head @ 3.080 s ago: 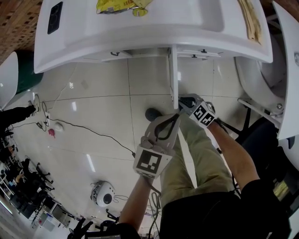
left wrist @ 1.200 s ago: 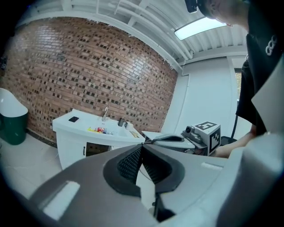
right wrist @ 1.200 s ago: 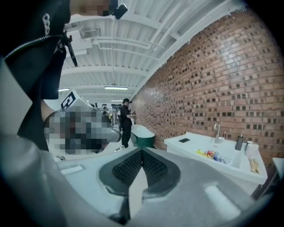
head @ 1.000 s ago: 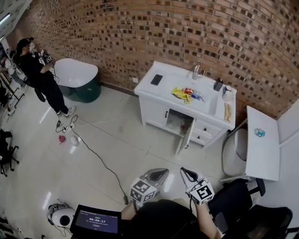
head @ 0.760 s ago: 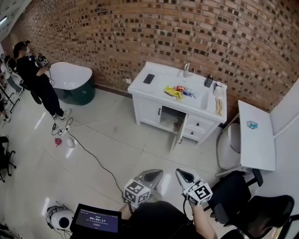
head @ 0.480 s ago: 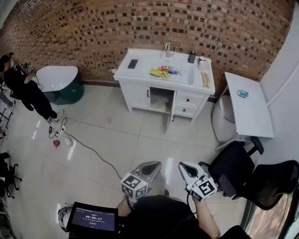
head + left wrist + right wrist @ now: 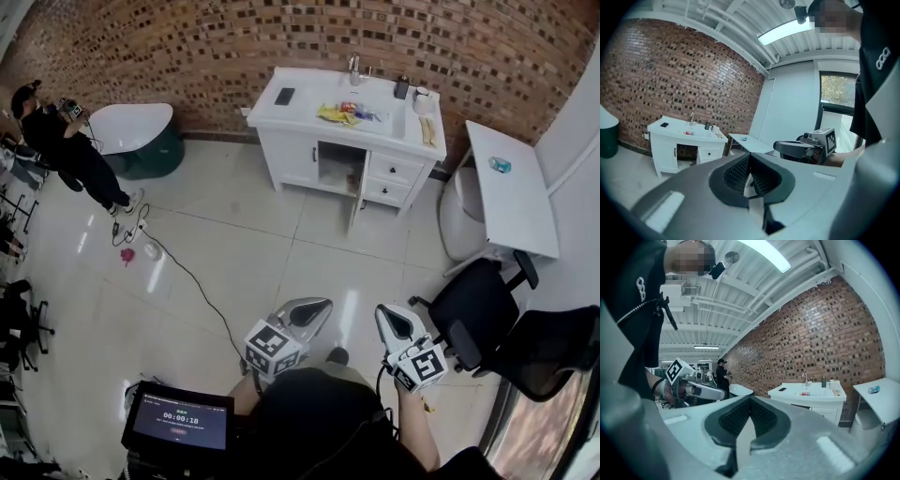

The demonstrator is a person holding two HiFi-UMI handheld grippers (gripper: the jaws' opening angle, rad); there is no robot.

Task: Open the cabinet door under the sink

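The white sink cabinet (image 7: 345, 131) stands against the brick wall, far from me across the floor. Its door (image 7: 357, 199) is swung out, and the dark opening (image 7: 337, 167) beside the drawers shows. My left gripper (image 7: 323, 305) and right gripper (image 7: 382, 311) are held close to my body, both shut with nothing in them. The cabinet (image 7: 679, 145) appears small in the left gripper view beyond the left gripper (image 7: 750, 157). In the right gripper view the cabinet (image 7: 808, 397) is far behind the right gripper (image 7: 750, 399).
A white and green bathtub (image 7: 136, 136) and a person (image 7: 66, 141) are at the left. A toilet (image 7: 464, 216), a white table (image 7: 506, 187) and a black chair (image 7: 487, 319) are at the right. A cable (image 7: 187, 281) runs across the tiles. A tablet (image 7: 178, 427) hangs near my body.
Three seconds ago the right gripper was at the door's edge under the sink. Since then I have backed far away with both grippers drawn in; the door stays open.
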